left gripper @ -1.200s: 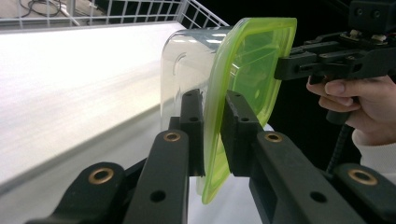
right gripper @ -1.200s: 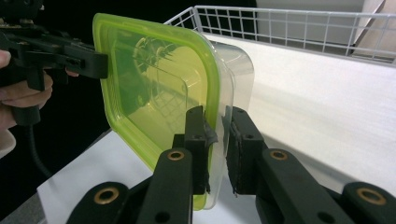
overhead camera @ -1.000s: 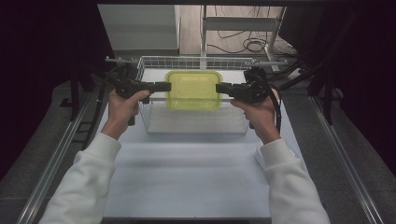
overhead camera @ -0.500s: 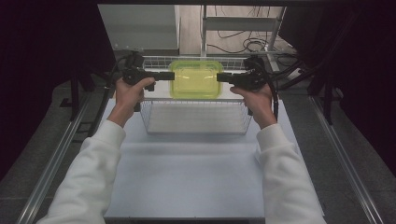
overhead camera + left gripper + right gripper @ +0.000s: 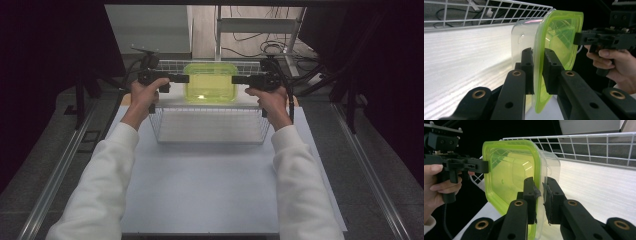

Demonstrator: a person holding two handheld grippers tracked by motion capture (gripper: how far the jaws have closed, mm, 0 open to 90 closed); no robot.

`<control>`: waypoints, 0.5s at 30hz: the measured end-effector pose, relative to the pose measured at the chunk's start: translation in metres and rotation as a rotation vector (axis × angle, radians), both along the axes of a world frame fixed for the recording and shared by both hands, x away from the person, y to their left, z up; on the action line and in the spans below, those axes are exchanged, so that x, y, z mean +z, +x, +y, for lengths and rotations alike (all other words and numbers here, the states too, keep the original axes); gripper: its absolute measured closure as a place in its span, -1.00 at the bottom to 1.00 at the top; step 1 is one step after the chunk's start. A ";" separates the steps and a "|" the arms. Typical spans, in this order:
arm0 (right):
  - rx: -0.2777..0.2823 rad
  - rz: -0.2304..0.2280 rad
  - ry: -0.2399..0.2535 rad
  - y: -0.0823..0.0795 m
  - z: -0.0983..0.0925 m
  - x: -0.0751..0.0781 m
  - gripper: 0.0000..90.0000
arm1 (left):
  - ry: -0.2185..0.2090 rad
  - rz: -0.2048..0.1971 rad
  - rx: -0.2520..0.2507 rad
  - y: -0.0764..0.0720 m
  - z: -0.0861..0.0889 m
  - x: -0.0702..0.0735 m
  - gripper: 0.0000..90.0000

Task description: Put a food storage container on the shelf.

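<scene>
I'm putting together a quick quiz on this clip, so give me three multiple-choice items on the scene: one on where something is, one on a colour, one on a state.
1. Where is the container in the high view?
A. flat on the white sheet in front of the basket
B. held up over the far end of the wire basket
C. on the floor to the left of the table

2. What colour is the container's lid?
A. red
B. dark blue
C. yellow-green

3. How do the left gripper and right gripper stand?
A. each clamped on the lid's rim, at opposite ends
B. both wide open with nothing between the jaws
C. both lying on the table

Answers: 1 B, it hangs between the two grippers above the basket's far end. 2 C, both gripper views show a yellow-green lid on a clear tub. 3 A, each gripper view shows its jaws pressed on the rim.
</scene>
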State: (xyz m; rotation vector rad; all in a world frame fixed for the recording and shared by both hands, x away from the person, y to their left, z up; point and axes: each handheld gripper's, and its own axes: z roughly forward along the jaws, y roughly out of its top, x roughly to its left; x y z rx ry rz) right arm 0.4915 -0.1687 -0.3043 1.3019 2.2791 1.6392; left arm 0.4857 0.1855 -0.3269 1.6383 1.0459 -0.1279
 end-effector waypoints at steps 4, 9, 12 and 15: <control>-0.020 0.048 0.036 0.008 0.000 -0.003 0.78 | -0.035 0.052 0.033 0.007 0.001 -0.002 0.78; -0.042 0.110 0.108 0.020 -0.003 -0.010 0.75 | -0.086 0.108 0.070 0.017 0.001 -0.005 0.78; -0.060 0.125 0.123 0.024 -0.002 -0.012 0.73 | -0.110 0.125 0.080 0.021 0.002 -0.008 0.78; -0.099 0.152 0.146 0.030 0.000 -0.017 0.69 | -0.147 0.152 0.101 0.030 0.003 -0.015 0.76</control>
